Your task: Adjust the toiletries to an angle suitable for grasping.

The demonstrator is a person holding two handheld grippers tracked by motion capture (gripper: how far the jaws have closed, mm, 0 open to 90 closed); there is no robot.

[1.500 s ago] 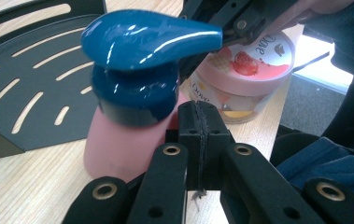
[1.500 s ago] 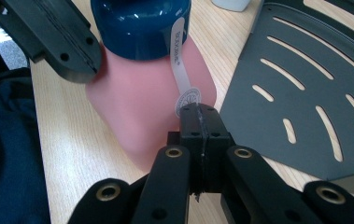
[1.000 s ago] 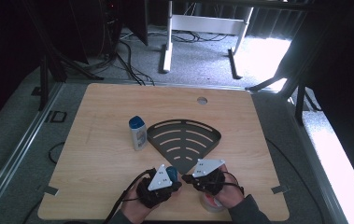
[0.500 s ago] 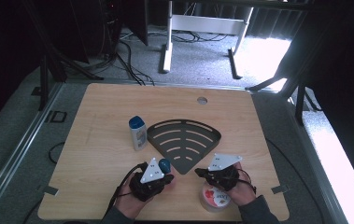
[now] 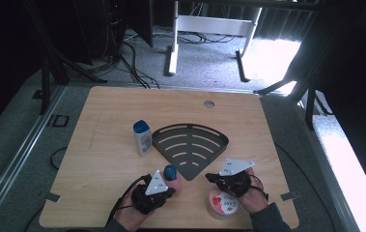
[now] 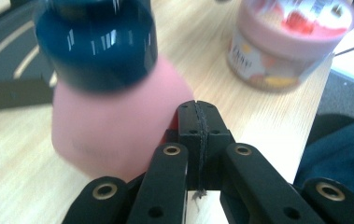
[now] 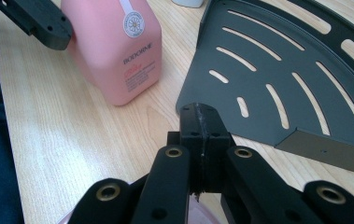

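We have both grippers low at the table's [image 5: 98, 145] near edge, 2 sets of jaws pressed together, nothing pinched. Left gripper [image 6: 195, 116] sits just beside the pink bottle [image 6: 114, 126], which stands upright, long axis vertical, blue cap up, at about 11 o'clock from our closed jaws. Right gripper [image 7: 201, 122] hangs above the pink tub [image 5: 223, 205] and points toward the near corner of the black slotted corner shelf [image 7: 277, 70], at 1 o'clock from it. The left hand is nearer the bottle, so we judge it would take it after spreading its jaws. A white bottle [image 5: 142, 137] stands at the shelf's 9 o'clock.
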